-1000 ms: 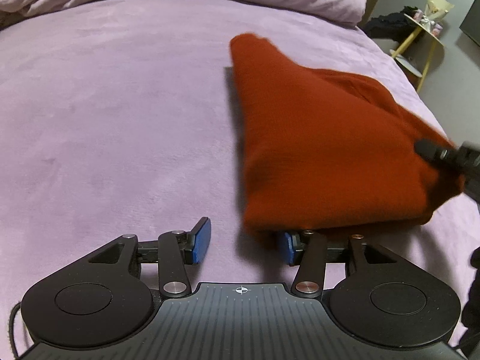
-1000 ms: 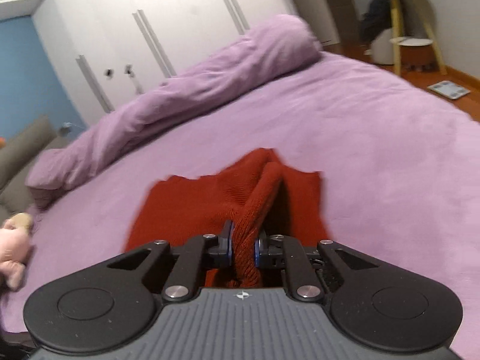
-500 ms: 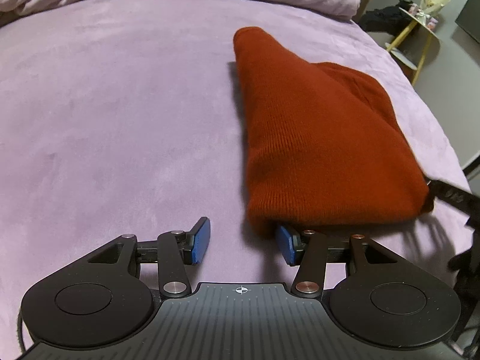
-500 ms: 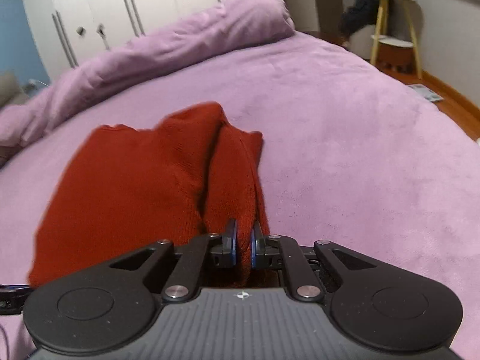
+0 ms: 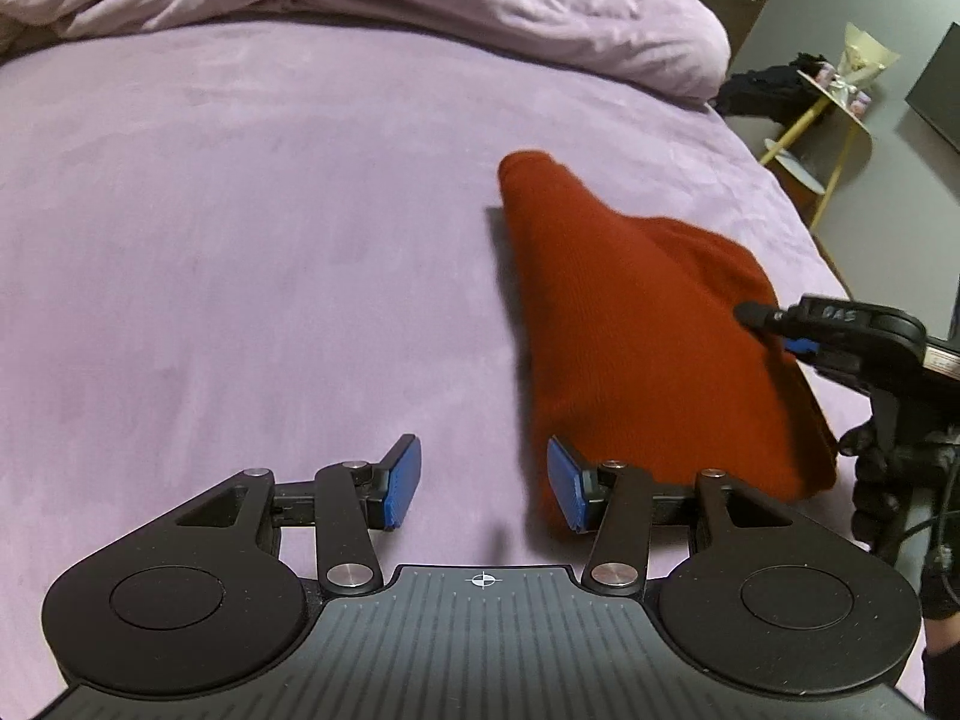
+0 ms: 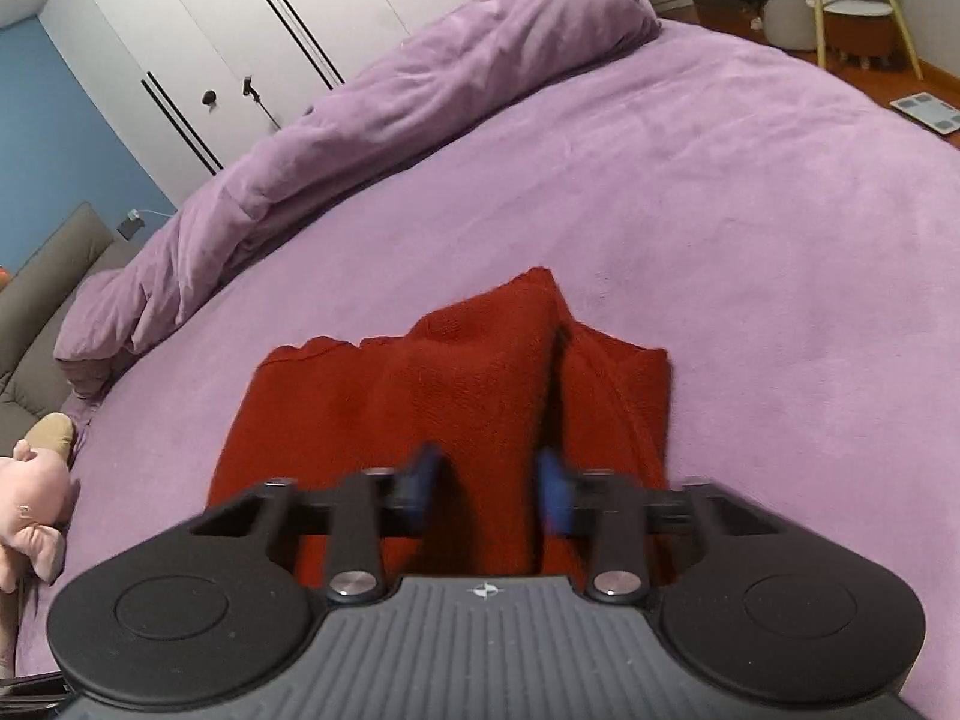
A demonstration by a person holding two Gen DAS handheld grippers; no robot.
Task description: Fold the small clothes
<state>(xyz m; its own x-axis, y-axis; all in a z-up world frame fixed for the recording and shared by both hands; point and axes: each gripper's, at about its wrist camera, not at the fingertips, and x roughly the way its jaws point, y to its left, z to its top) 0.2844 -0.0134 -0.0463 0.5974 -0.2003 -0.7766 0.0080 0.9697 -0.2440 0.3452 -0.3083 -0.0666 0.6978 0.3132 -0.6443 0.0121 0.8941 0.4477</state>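
A rust-red knit garment (image 5: 648, 324) lies folded on the purple bed; it also shows in the right wrist view (image 6: 456, 396). My left gripper (image 5: 483, 489) is open and empty, low over the bed at the garment's near left corner, its right pad (image 5: 567, 483) against the cloth edge. My right gripper (image 6: 489, 489) is open and blurred, just above the garment's near edge with nothing between its pads. It shows from the side in the left wrist view (image 5: 774, 324), at the garment's right edge.
A rolled purple duvet (image 6: 384, 102) lies along the far side of the bed (image 5: 240, 240). A pink plush toy (image 6: 33, 498) sits at the left edge. A yellow-legged side table (image 5: 834, 114) and white wardrobes (image 6: 252, 18) stand beyond the bed.
My right gripper was shut on a fold of the garment and has opened, letting the cloth drop flat. My left gripper stayed open and pulled back slightly.
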